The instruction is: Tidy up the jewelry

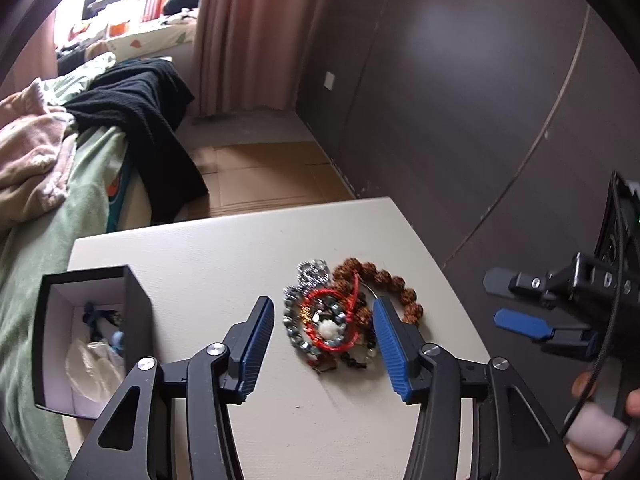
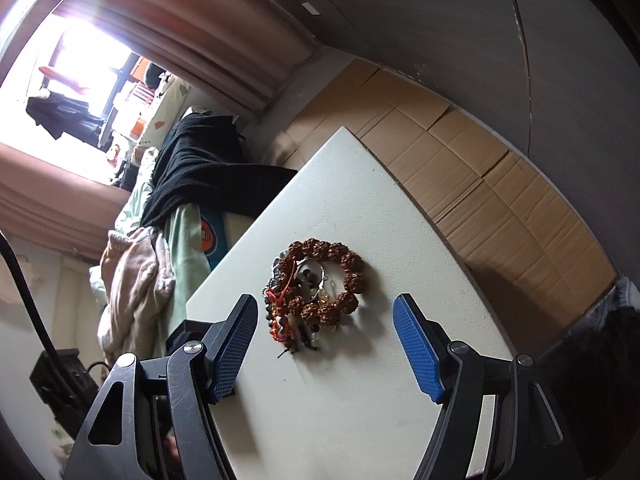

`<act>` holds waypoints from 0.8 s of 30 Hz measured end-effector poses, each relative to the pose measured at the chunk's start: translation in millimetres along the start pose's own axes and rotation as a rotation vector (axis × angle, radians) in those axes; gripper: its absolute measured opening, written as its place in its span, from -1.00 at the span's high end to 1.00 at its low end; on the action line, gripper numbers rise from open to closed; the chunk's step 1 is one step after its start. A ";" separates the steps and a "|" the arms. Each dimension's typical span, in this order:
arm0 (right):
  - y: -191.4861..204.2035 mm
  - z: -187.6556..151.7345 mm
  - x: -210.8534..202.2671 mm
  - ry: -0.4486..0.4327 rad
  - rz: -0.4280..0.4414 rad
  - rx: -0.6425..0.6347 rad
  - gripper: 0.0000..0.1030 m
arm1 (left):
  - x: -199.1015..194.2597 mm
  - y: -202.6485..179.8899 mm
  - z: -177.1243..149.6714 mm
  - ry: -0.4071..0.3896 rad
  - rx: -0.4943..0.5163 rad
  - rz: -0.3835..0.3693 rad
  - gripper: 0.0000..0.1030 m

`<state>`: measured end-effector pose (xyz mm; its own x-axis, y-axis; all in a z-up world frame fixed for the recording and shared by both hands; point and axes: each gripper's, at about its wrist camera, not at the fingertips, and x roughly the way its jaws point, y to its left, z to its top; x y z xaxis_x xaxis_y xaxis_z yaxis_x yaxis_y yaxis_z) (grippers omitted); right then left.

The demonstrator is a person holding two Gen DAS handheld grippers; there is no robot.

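My left gripper [image 1: 324, 344] hangs over the jewelry pile [image 1: 340, 312] at the centre of the left wrist view, its 2 blue pads straddling the heap with the jaws apart and nothing pinched that I can see. The right-hand pad looks very close to the brown bead bracelet [image 1: 384, 284], but I cannot tell whether it touches. My right gripper [image 2: 324, 344] also stands wide open and empty, with the same pile [image 2: 316, 288] just above its fingertips in the middle of that frame.

The main risk, as I judge it, is the tangle. The red cord bracelet [image 1: 332, 320], the silver chain [image 1: 312, 276] and the beads overlap, so closing here could lift several pieces at once or drag the heap across the white table [image 1: 200, 248]. A thin cord may also slip between the ribbed pads. With both grippers aimed at 1 pile, they could collide. The black box [image 1: 96, 336] sits at the lower left, near the table edge, so a nudge could tip it off.

Hard to read: how many separate pieces make up the pile, and which strands are knotted. The box holds something blue and a pale crumpled bag, but its contents are dim. In the right wrist view the box is mostly hidden behind the left finger.
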<state>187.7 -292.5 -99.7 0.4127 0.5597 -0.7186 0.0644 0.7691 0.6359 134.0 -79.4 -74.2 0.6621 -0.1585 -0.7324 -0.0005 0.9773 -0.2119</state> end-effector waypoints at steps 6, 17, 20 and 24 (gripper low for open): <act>-4.1 2.8 -3.7 -0.004 0.011 0.011 -0.38 | 24.7 -23.9 -11.8 0.042 0.081 0.026 0.31; -17.1 8.2 -9.2 -0.001 0.032 0.038 -0.38 | 59.6 -32.3 -24.4 0.106 0.151 0.106 0.32; -16.7 8.5 -8.7 0.005 0.031 0.035 -0.38 | 61.9 -32.6 -25.8 0.108 0.164 0.120 0.48; -16.0 8.7 -7.7 0.012 0.028 0.026 -0.38 | 60.5 -35.8 -27.8 0.103 0.196 0.126 0.85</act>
<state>191.4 -311.8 -101.9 0.4034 0.5851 -0.7036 0.0760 0.7448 0.6629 153.2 -127.9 -128.9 0.5858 -0.0371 -0.8096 0.0734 0.9973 0.0073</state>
